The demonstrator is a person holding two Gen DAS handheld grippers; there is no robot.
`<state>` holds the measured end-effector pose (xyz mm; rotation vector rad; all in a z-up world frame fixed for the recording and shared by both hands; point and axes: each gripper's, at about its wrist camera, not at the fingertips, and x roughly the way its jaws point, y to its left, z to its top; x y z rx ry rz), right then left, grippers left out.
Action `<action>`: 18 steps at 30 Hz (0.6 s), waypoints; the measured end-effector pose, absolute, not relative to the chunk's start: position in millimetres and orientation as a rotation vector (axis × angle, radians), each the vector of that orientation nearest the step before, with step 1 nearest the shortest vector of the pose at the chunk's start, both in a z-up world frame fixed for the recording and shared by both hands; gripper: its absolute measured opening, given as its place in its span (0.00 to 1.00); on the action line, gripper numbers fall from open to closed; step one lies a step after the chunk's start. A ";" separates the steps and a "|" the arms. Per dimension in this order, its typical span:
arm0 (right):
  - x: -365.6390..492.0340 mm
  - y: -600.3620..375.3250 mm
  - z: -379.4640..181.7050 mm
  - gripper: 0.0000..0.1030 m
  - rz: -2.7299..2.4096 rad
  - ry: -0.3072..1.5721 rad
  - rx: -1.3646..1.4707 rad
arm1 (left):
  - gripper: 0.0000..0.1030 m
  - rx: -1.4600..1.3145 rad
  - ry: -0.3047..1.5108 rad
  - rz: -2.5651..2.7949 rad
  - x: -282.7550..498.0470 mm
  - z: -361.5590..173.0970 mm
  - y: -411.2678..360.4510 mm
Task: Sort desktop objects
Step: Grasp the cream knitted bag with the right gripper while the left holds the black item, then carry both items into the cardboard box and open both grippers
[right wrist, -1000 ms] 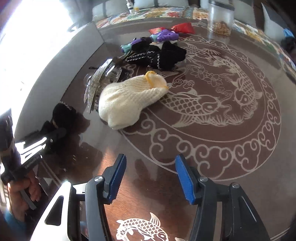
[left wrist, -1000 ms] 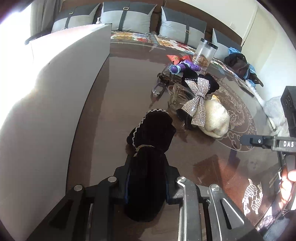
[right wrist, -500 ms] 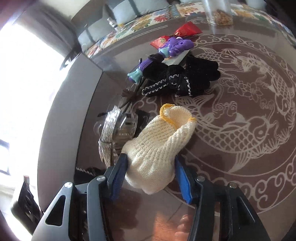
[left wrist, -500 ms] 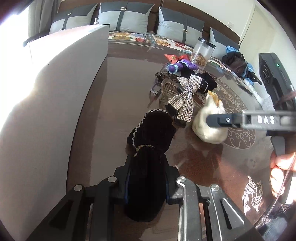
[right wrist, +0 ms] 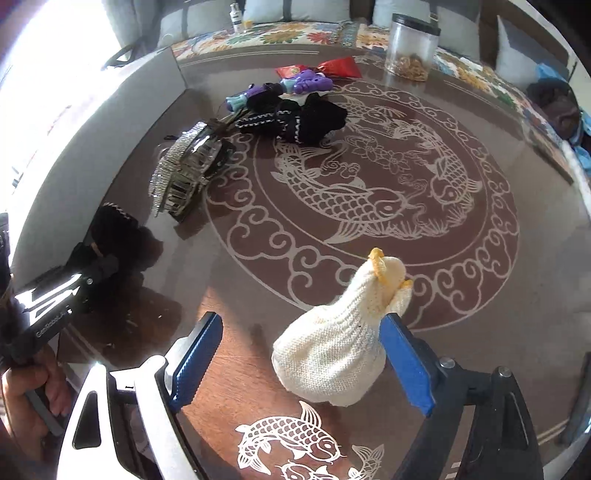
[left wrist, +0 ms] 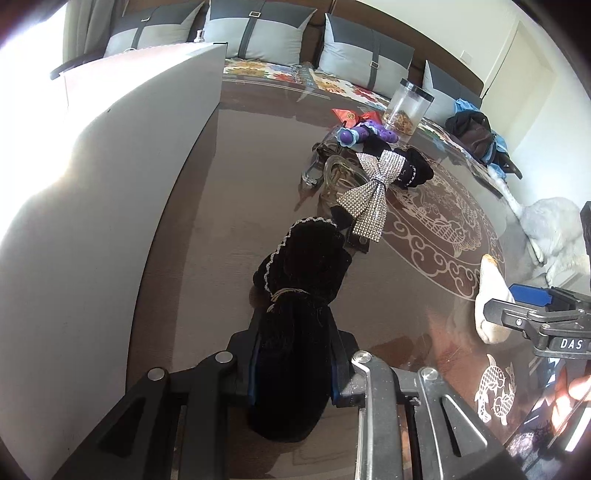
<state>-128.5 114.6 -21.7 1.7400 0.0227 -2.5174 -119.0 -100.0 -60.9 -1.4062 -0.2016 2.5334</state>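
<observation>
While clamped in the left claw [left wrist: 293,373], black velvet pouch [left wrist: 295,332] low over the worktop [right wrist: 369,221]; right claw [right wrist: 299,365] spread wide, cream knit glove [right wrist: 343,339] resting against one pad, near the koi medallion [right wrist: 362,199].

A home living room. Grey cushions [left wrist: 255,33] with dark straps along a sofa behind, a floral seat cover [right wrist: 295,33] beneath them. In front, a glossy brown table [right wrist: 480,314] with a koi fish pattern, scattered with a sparkly bow [left wrist: 373,188], toys and a snack jar [left wrist: 406,110].
</observation>
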 end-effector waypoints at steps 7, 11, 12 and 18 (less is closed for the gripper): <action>-107.7 110.3 -32.8 0.48 -2.653 0.202 1.649 | 0.26 -1.367 -0.269 2.520 -111.8 -58.2 -102.9; -97.0 120.0 -25.4 0.44 -2.638 0.212 1.601 | 0.26 -1.268 -0.373 2.512 -101.9 -37.0 -110.1; -92.0 122.7 -18.7 0.43 -2.650 0.187 1.567 | 0.26 -1.237 -0.395 2.505 -96.8 -28.7 -112.1; -74.3 97.2 49.7 0.43 -2.629 0.037 1.269 | 0.26 -1.044 -0.604 2.529 -59.6 34.7 -161.5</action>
